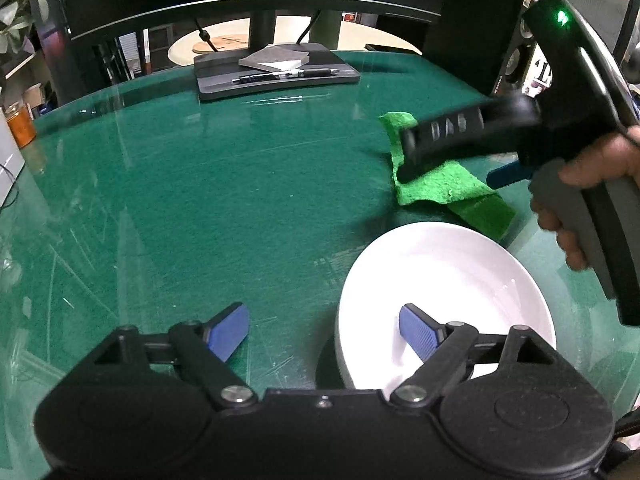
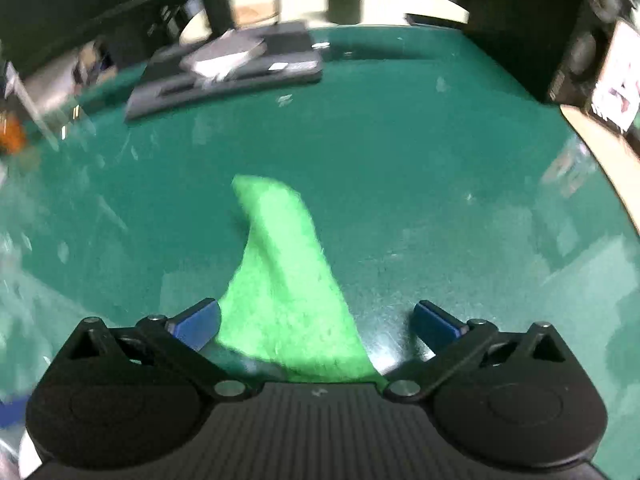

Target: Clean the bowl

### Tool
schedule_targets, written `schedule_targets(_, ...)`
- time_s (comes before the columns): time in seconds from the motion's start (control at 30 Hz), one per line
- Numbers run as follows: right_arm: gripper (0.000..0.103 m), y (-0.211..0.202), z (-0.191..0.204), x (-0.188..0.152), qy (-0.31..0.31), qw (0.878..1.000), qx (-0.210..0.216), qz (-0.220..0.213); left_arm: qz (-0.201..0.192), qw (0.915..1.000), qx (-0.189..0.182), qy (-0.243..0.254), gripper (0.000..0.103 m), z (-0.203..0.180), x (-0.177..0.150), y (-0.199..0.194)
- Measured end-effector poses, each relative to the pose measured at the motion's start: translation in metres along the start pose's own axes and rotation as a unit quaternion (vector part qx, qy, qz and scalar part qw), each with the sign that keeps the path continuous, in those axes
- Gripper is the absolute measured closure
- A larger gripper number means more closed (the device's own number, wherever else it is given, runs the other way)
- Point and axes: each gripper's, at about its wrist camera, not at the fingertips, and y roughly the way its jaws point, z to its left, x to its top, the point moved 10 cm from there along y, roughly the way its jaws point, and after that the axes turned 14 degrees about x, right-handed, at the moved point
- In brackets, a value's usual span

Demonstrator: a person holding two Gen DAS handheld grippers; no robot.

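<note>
A white bowl (image 1: 448, 280) sits on the green table (image 1: 200, 200) at the lower right of the left wrist view. My left gripper (image 1: 324, 332) is open; its right finger is over the bowl's near rim, its left finger over the table. A bright green cloth (image 1: 440, 184) lies on the table just beyond the bowl. My right gripper (image 2: 316, 320) is open and hovers over the cloth (image 2: 284, 280), which lies between its fingers, closer to the left one. The right gripper's body (image 1: 520, 128) shows in the left wrist view above the cloth.
A monitor stand base (image 1: 276, 72) with pens and a grey pad stands at the table's far side, also in the right wrist view (image 2: 224, 68). An orange container (image 1: 20, 124) is at the far left. A speaker (image 1: 516, 60) stands at the back right.
</note>
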Motion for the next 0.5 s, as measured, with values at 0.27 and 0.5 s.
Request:
schedule_targets(0.27,0.095,-0.003,0.019,0.011,-0.066,0.997,0.022,0.014,0.000,1.0000,-0.001,0.004,0.017,-0.001,0.000,-0.001)
schedule_targets(0.5,0.095,-0.071,0.080,0.006,-0.003,0.977,0.210,-0.020,-0.006,1.0000,0.001,0.002,0.028,-0.003,-0.001,-0.004)
